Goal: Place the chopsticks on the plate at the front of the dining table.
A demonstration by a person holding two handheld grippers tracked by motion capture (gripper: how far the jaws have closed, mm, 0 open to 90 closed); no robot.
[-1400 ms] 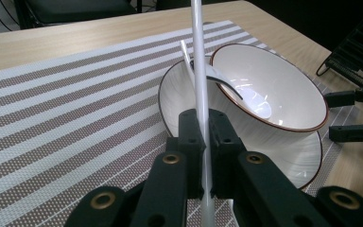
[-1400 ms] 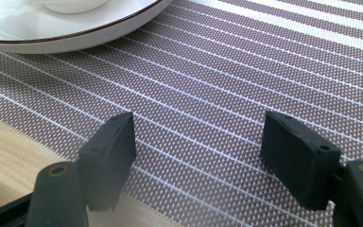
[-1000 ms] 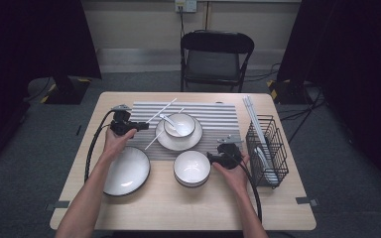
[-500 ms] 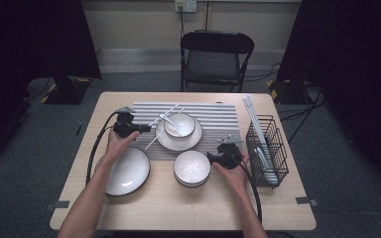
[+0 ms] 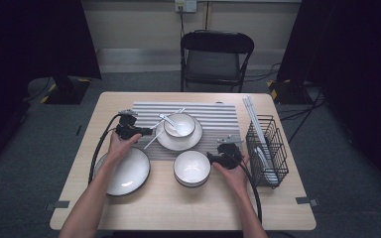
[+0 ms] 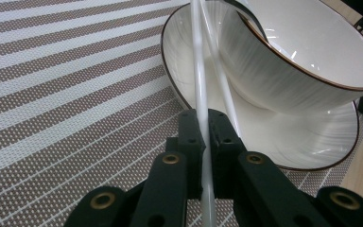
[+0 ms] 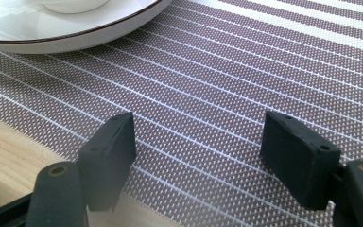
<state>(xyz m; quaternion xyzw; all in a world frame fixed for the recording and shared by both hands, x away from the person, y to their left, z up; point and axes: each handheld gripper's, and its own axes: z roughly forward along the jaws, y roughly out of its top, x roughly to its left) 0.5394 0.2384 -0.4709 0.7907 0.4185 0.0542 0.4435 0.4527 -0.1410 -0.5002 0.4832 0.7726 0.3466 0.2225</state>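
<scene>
My left hand-held gripper (image 6: 203,137) is clamped on 1 thin white plastic chopstick (image 6: 197,71), jaws pinched tight around its shaft. A 2nd white chopstick (image 6: 222,85) runs just beside it, outside the pinch as far as I can tell. Both slant away from the jaws and lean against the white ceramic bowl with a dark rim (image 6: 307,61), which sits on a matching white saucer plate (image 6: 312,146) just ahead of the jaws and to their right. A white spoon (image 5: 171,122) lies in that bowl.

To do this well, I judge I should lift straight and slowly, keeping the stick clear of the bowl's rim so it does not tip the bowl or drag its twin along.

My right hand-held gripper (image 7: 198,156) hangs open and empty, low over the grey-and-white striped woven placemat (image 7: 246,71), beside a 2nd empty white bowl (image 5: 192,167). A large white plate (image 5: 126,171) lies under my left wrist, and a black wire drying rack (image 5: 268,148) stands beyond my right hand.

The worktop (image 5: 178,208) is pale wood. Behind it stands a black folding chair (image 5: 216,54) on grey carpet in a dim room.
</scene>
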